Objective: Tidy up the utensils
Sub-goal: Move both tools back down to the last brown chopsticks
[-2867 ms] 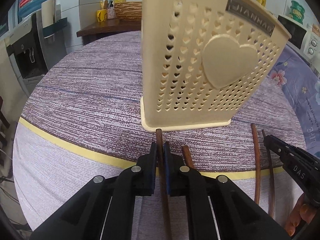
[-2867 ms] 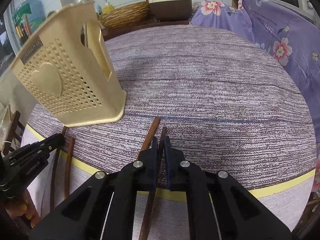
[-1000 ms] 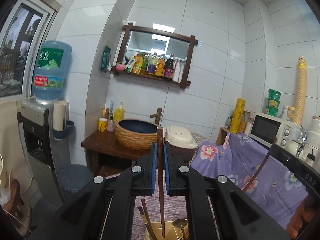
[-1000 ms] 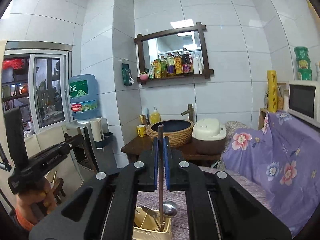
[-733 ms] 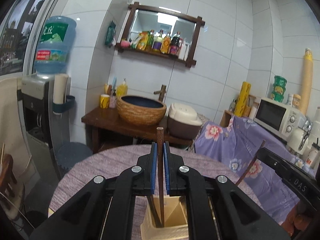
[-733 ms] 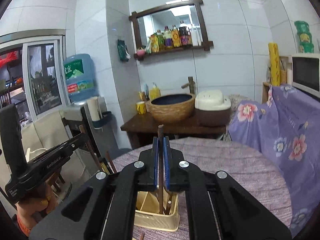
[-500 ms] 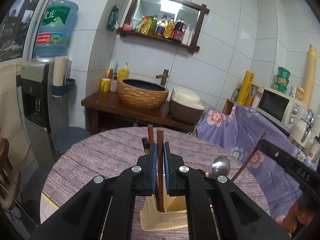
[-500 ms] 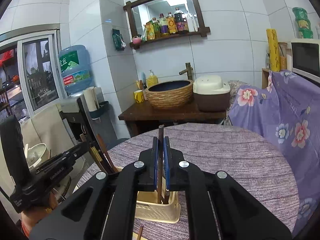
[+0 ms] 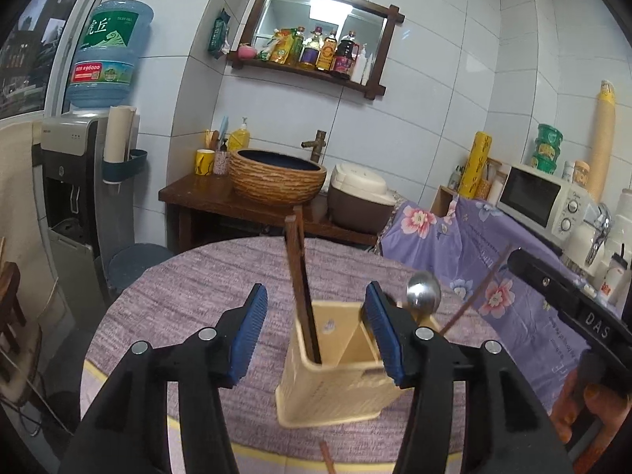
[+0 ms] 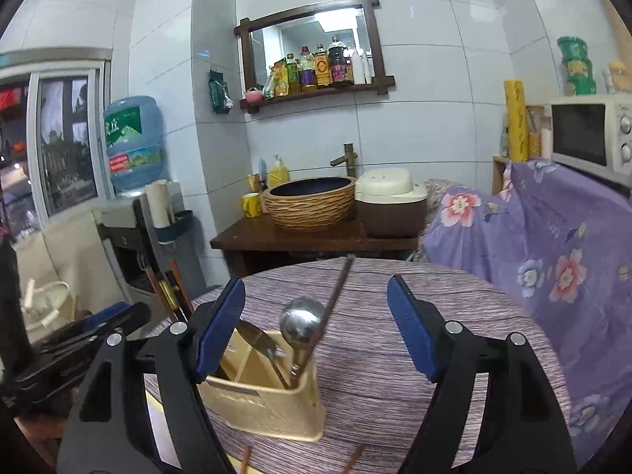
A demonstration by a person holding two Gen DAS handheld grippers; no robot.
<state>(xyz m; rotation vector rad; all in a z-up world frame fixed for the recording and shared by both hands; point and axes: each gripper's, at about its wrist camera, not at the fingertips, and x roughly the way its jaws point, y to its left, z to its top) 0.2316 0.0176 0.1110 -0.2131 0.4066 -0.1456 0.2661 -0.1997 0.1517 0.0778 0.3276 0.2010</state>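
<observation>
Left wrist view: my jaws gape empty above the holder (image 9: pixel 335 387), remaining chopsticks (image 9: pixel 327 456) lying below on the surface (image 9: pixel 177 308), nearer me.

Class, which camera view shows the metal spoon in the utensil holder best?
The right wrist view: the spoon stands unobstructed, bowl up, in the holder. In the left wrist view only its bowl peeks beyond a gripper finger.
</observation>
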